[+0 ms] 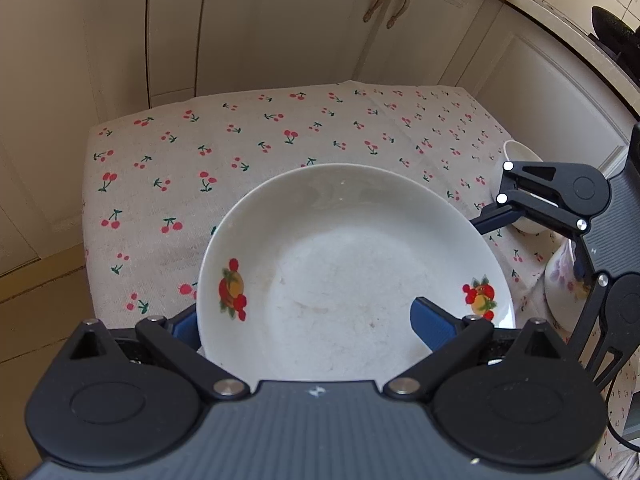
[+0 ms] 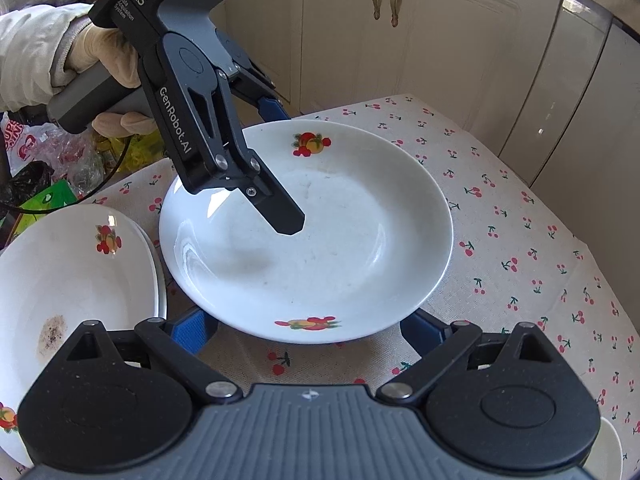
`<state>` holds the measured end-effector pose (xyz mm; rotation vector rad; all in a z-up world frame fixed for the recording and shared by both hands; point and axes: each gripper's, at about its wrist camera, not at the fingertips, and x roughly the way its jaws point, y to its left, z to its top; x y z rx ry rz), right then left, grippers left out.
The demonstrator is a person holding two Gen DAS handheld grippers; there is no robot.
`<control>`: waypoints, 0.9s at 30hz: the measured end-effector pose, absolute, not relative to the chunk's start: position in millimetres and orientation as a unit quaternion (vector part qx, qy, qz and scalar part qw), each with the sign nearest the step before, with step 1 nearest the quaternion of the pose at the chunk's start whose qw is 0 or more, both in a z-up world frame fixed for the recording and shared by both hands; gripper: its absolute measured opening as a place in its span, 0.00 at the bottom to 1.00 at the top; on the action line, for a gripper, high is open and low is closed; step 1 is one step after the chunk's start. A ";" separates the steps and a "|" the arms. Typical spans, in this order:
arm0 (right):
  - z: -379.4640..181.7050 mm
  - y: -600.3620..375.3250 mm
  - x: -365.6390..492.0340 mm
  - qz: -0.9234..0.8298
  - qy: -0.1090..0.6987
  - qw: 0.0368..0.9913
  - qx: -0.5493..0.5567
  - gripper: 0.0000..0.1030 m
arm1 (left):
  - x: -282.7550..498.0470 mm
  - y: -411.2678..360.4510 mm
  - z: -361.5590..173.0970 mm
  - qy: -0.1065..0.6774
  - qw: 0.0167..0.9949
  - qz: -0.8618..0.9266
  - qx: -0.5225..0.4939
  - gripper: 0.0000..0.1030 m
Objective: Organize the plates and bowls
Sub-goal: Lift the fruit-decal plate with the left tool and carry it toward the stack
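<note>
Held above the cherry-print tabletop (image 2: 520,216) by the left gripper (image 1: 306,322), fingers clamped across its rim: stiff, slick, breakable white fruit-patterned ceramic plate (image 2: 320,240), best pinched at the rim; right gripper (image 2: 304,330) spread wide, empty.

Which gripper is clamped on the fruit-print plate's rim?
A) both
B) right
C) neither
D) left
D: the left gripper pinches the plate across its rim, one finger inside the dish and one behind, while the right gripper sits open, its blue fingers spread under the near edge.
</note>
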<state>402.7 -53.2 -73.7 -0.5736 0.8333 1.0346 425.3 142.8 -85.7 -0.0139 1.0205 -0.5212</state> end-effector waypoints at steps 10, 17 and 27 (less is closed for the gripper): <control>-74.4 -52.6 405.3 0.470 0.385 0.753 -0.254 0.97 | 425.4 141.4 -86.4 0.475 0.842 -0.256 -0.004 0.97; -74.3 -52.4 403.2 0.472 0.381 0.752 -0.258 0.96 | 426.6 137.2 -87.8 0.474 0.842 -0.258 0.005 0.97; -71.7 -56.0 400.2 0.472 0.378 0.754 -0.258 0.96 | 424.8 137.1 -85.4 0.471 0.843 -0.259 0.004 0.97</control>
